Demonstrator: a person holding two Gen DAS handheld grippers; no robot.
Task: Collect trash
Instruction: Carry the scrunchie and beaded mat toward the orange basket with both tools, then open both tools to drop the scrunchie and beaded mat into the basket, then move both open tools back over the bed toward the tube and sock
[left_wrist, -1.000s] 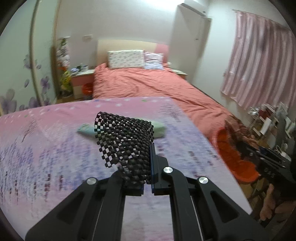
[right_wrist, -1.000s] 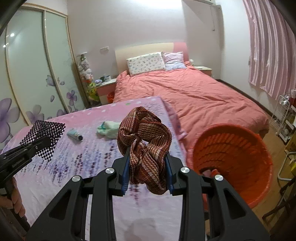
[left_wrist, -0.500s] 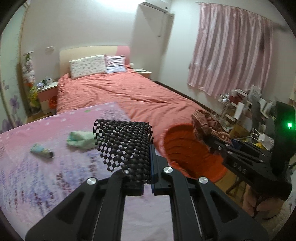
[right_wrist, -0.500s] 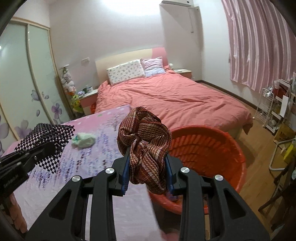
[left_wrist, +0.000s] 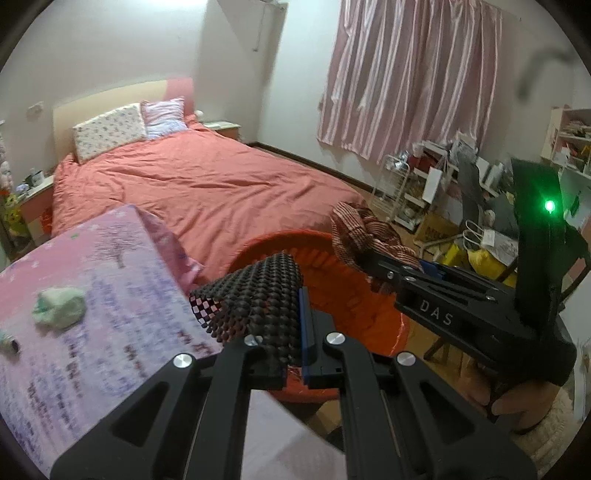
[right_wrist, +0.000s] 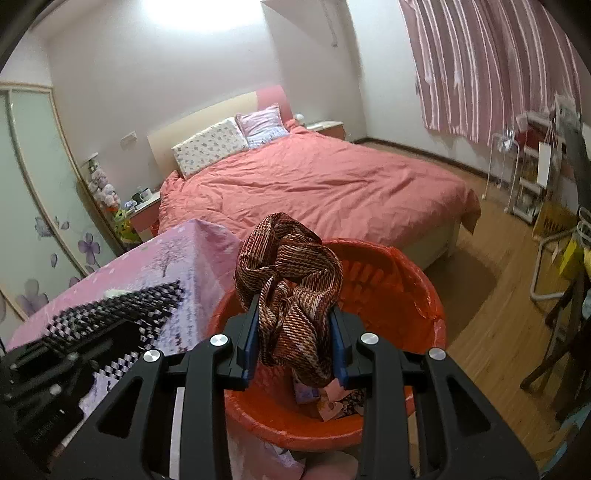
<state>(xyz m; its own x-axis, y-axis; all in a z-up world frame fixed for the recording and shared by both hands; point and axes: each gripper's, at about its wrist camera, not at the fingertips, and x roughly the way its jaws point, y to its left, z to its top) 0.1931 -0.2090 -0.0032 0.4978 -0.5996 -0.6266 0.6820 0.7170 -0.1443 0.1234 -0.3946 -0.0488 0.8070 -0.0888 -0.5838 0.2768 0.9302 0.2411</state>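
My left gripper (left_wrist: 295, 328) is shut on a black mesh mat (left_wrist: 258, 295) and holds it at the near rim of the orange basket (left_wrist: 369, 325). My right gripper (right_wrist: 293, 332) is shut on a red-brown woven cloth (right_wrist: 291, 280) and holds it above the orange basket (right_wrist: 399, 291), which has scraps at its bottom. The right gripper also shows in the left wrist view (left_wrist: 373, 258), with the cloth (left_wrist: 362, 232) over the basket. The mesh mat shows at the left in the right wrist view (right_wrist: 110, 314).
A pink-clothed table (left_wrist: 92, 295) carries a crumpled green wad (left_wrist: 59, 306) and a small tube (left_wrist: 9, 341) at its left edge. A bed with a red cover (right_wrist: 314, 184) lies behind. Shelves and clutter (left_wrist: 461, 192) stand at the right on the wood floor.
Both grippers have swung right from over the table to the orange basket, each still holding its item. The basket is now directly below the right gripper.
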